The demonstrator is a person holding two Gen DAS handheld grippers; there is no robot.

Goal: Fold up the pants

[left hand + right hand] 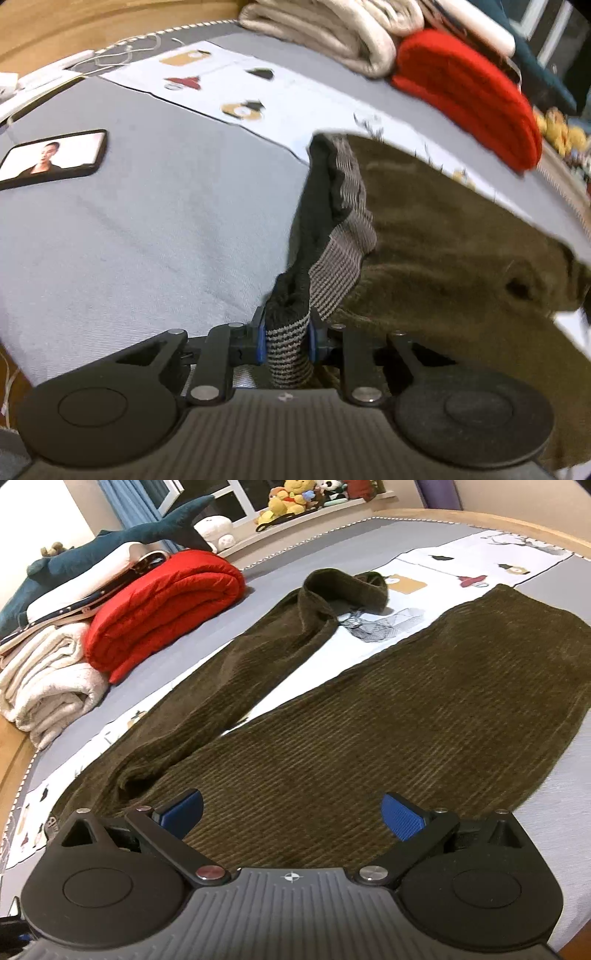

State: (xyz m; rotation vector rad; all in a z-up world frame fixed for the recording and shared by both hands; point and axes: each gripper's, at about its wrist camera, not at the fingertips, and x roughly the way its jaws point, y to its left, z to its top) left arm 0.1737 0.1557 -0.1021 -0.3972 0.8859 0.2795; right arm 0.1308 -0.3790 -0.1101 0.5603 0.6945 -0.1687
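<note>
Dark olive corduroy pants [332, 738] lie spread on the grey bed, both legs running away from the right wrist camera; the far end of the left leg is folded back on itself. My right gripper [291, 814] hovers open just above the near part of the pants, blue pads wide apart and nothing between them. In the left wrist view my left gripper [286, 339] is shut on the striped grey-and-black waistband [288, 350] of the pants [443, 240], which is lifted off the bed and drapes to the right.
A phone [51, 155] with a lit screen lies on the grey bedcover [147, 240] at left. A red folded quilt [159, 605], white blankets [48, 675] and a blue shark plush [110, 542] are stacked at the bed's far left. Cables [118, 55] lie near the wooden frame.
</note>
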